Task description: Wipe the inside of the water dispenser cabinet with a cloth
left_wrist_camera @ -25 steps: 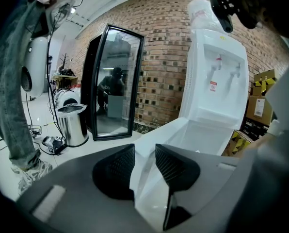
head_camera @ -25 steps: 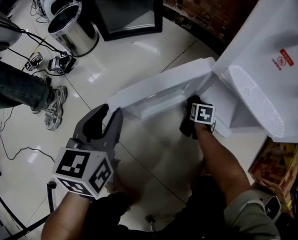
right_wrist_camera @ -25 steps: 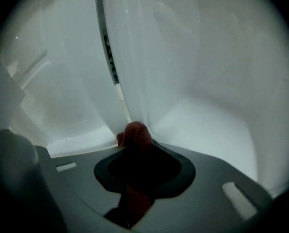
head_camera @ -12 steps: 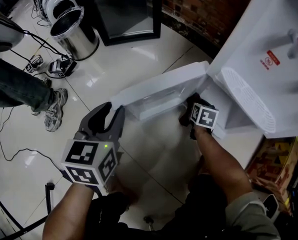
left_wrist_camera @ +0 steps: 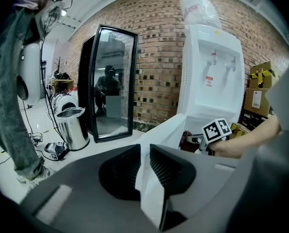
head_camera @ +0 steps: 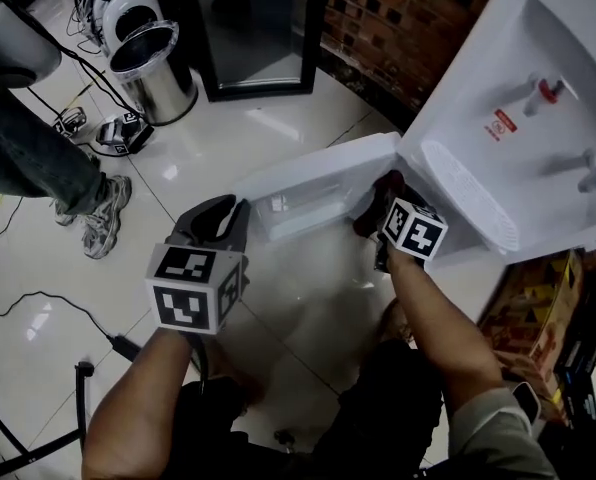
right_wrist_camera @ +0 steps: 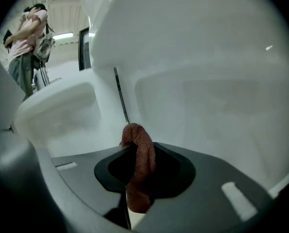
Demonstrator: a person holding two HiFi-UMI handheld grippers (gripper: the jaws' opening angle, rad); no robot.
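Cloth [right_wrist_camera: 138,164]: reddish-brown, bunched into a soft roll, pinched between the jaws of my right gripper [head_camera: 380,208]. A wad of it stood proud of the tips. It sat inside the open cabinet at the foot of the water dispenser [head_camera: 498,88], close to the white inner wall [right_wrist_camera: 198,96]. I could not tell whether it touched.

Handling, as judged: light, limp, slightly grippy weave, unlikely to slide out of ribbed pads. It has no stiffness of its own, so it only presses where the jaws back it. Best held at the bunched middle, as it was, with enough left forward of the tips that fabric rather than plastic meets the wall.

Cabinet door [head_camera: 308,183]: thin white panel, probably light and free-swinging. Its outer edge lay between the jaws of my left gripper [head_camera: 218,223], which had just been closing and now pressed on it, holding the door open.

Pose: right forearm reached forward and down into the opening, gripper slanted downward. Left arm was out to the side, gripper also tilted down, at the door's free edge.
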